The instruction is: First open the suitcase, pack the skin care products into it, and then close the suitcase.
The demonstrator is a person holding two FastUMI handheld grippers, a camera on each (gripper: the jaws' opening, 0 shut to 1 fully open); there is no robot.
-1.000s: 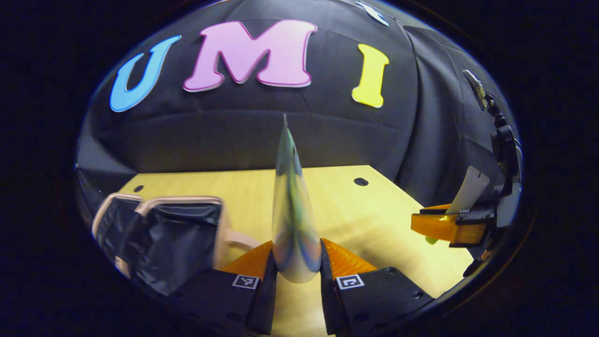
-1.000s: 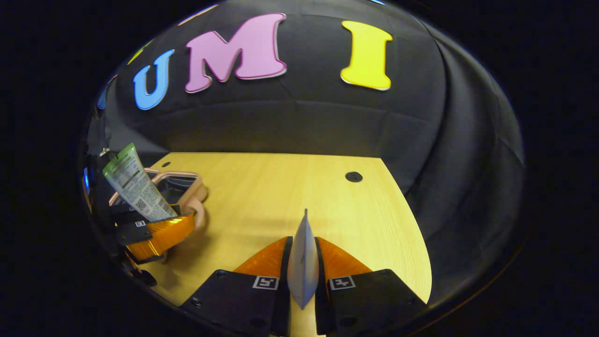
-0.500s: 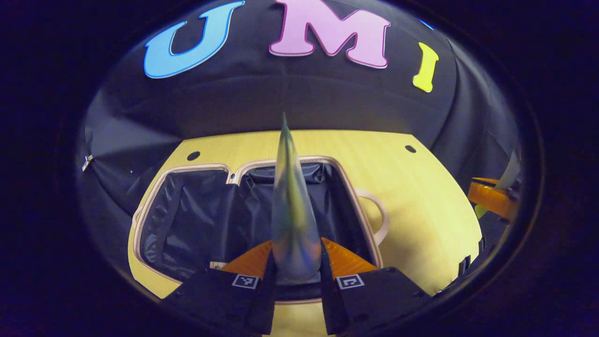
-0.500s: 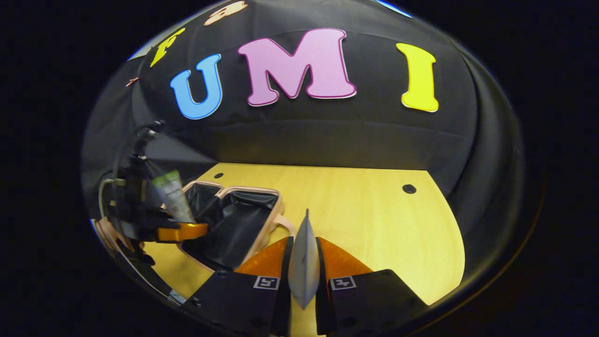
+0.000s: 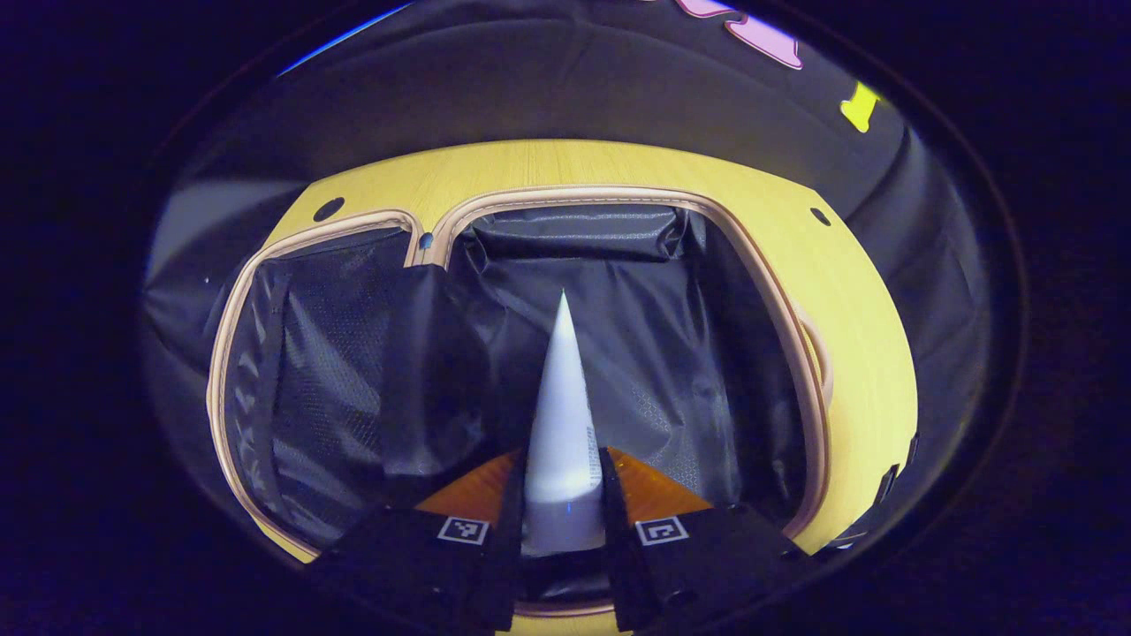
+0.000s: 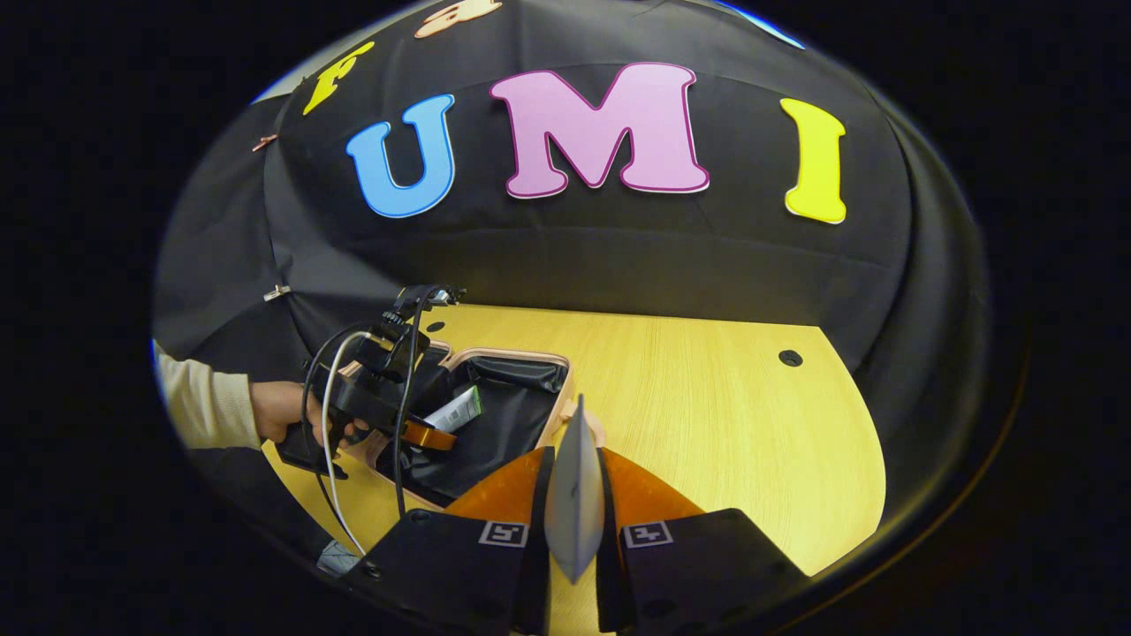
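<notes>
The suitcase (image 5: 817, 415) lies open on the wooden table, pink-rimmed with black lining in both halves. My left gripper (image 5: 563, 481) is shut on a white skin care tube (image 5: 558, 415) and points down into the right half of the case. In the right gripper view that same left gripper (image 6: 424, 435) hovers over the suitcase (image 6: 539, 358) with the tube (image 6: 458, 410) tilted into it. My right gripper (image 6: 574, 508) is shut on a grey-white tube (image 6: 574, 477), seen edge-on, above the table just right of the case.
The wooden table (image 6: 707, 415) stretches right of the suitcase, with small round holes (image 6: 790, 358) near its far edge. A hand and cream sleeve (image 6: 212, 408) hold the left gripper at the left. Black cloth walls close in behind and at the sides.
My left gripper swung over the open suitcase and tipped down, bringing its tube inside the right half. My right gripper with its tube turned left toward the case.
</notes>
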